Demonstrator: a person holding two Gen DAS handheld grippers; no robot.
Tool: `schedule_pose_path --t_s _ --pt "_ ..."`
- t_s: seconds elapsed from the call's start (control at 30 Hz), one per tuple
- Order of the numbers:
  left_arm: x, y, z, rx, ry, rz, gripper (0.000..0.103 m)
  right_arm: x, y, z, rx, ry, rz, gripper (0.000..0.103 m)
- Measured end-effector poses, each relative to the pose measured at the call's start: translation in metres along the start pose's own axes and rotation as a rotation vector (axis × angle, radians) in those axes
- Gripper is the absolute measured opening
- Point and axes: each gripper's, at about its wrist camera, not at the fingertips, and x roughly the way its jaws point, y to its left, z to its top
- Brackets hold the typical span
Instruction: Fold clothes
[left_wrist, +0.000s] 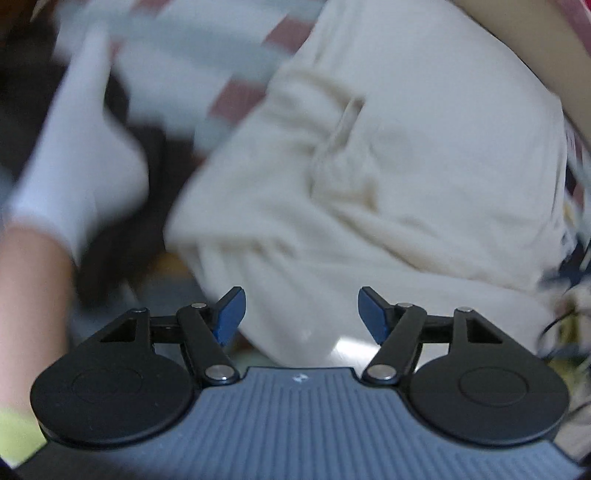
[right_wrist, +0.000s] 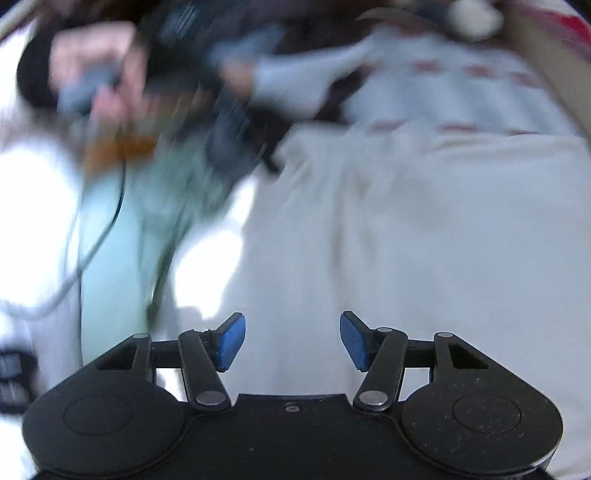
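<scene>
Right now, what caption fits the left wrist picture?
Open left gripper faces a cream garment, beside a white-gloved hand.

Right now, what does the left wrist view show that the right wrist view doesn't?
Only the left wrist view shows a white-gloved hand at the left and a small strap or loop on the cream garment. Only the right wrist view shows a pale green cloth with a thin dark cable across it. Both share the cream garment, red-and-white striped fabric beyond it, heavy blur, and an open, empty claw: left claw, right claw.
</scene>
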Motion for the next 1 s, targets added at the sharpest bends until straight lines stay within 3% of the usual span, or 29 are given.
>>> schedule_pose_path --t_s 0.07,0.13,0.23,0.3,0.37,0.5,0.57,0.6,0.67,0.7,0.83,1.0 --pt "-0.017 -0.010 -0.017 0.001 -0.079 -0.025 0.067 0.017 0.018 -0.005 -0.098 0.099 0.008 0.062" --pt "-0.035 -0.029 -0.036 0.089 -0.196 -0.041 0.079 0.030 0.033 -0.012 -0.179 0.161 -0.016 0.065" --pt "-0.038 -0.048 -0.062 0.145 -0.267 0.019 0.087 0.037 0.041 -0.026 -0.276 0.204 -0.109 0.070" --pt "-0.023 -0.049 -0.068 0.119 -0.241 0.039 0.087 0.042 0.044 -0.028 -0.342 0.239 -0.205 0.071" --pt "-0.005 -0.043 -0.070 0.055 -0.193 0.005 0.087 0.040 0.035 -0.030 -0.342 0.247 -0.234 0.079" --pt "0.030 -0.024 -0.065 -0.082 -0.074 -0.086 0.087 0.040 -0.004 -0.023 -0.141 0.215 -0.132 0.083" --pt "0.041 -0.025 -0.062 -0.062 -0.050 -0.083 0.086 0.037 -0.026 -0.019 -0.018 0.188 -0.053 0.083" --pt "0.041 -0.032 -0.061 -0.009 -0.062 -0.059 0.081 0.035 -0.037 -0.016 0.039 0.171 -0.018 0.083" --pt "0.037 -0.052 -0.062 0.128 -0.117 -0.023 0.042 0.036 -0.054 -0.010 0.158 0.155 0.017 0.084" --pt "0.034 -0.062 -0.063 0.181 -0.148 -0.021 0.009 0.037 -0.060 -0.006 0.201 0.175 0.027 0.084" --pt "0.026 -0.084 -0.063 0.282 -0.262 -0.006 0.009 0.047 -0.069 0.000 0.195 0.172 0.037 0.084" --pt "0.012 -0.075 -0.039 0.176 -0.376 -0.130 0.008 0.053 -0.080 -0.018 0.237 0.136 0.065 0.080"
